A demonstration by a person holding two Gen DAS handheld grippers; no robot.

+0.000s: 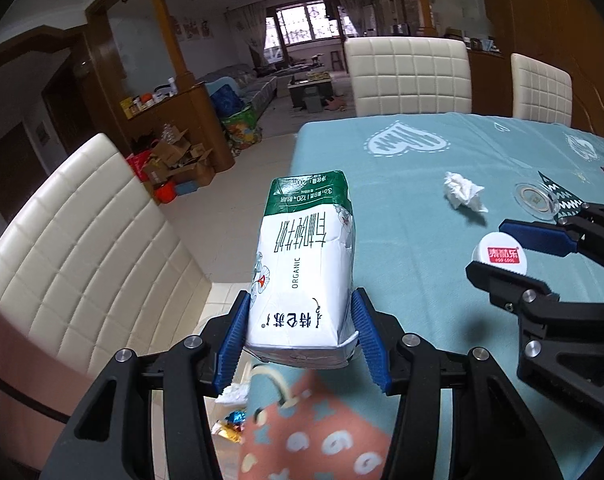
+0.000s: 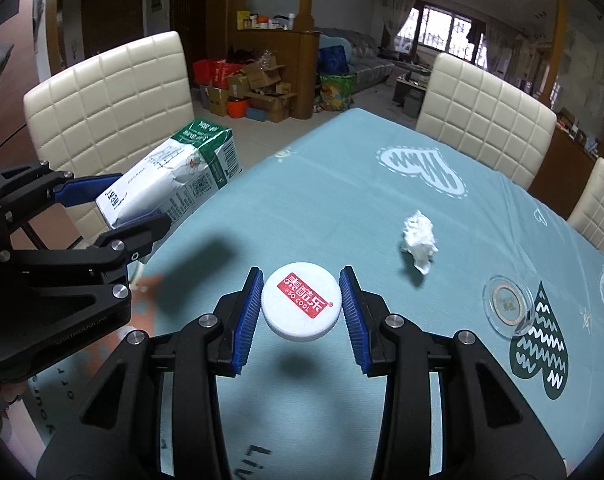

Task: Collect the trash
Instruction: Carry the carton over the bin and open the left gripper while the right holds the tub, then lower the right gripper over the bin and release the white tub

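In the left wrist view, your left claw [image 1: 300, 336] is clenched on the bottom end of a milk carton [image 1: 303, 264], its blue pads pressing the two narrow sides, and the carton juts forward in the air over the near edge of the surface [image 1: 401, 184]. The carton looks dented and likely empty, so treat it as light and crushable; the firm folded base where you grip is probably the safest hold. A crumpled tissue [image 1: 463, 194] lies further out on the cloth, well apart from this claw. In the right wrist view, your right claw [image 2: 300, 308] brackets a white bottle cap [image 2: 300, 306], the pads just beside its rim; I cannot tell whether they touch, though its shadow below suggests it is lifted. The cap is stiff, smooth and light, so it could slip; squeeze across the ribbed rim. The tissue [image 2: 418, 242] sits ahead and to the right, soft and nearly weightless.
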